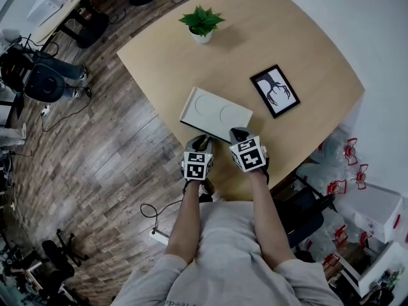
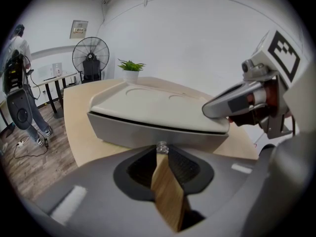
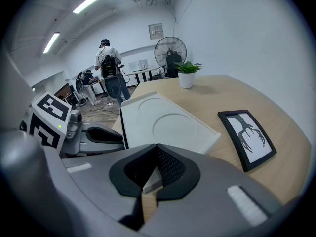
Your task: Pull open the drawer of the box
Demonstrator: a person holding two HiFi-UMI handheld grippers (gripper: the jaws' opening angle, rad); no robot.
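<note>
The box sits at our edge of the table. To open its drawer well, we should pull the little knob straight back, slowly, and keep the box from sliding. Our left gripper has its fingers pinched tight on the knob, and our right gripper has its fingers closed on nothing and rests on the box's top.

Flat white box lies level, grey drawer shut
</note>
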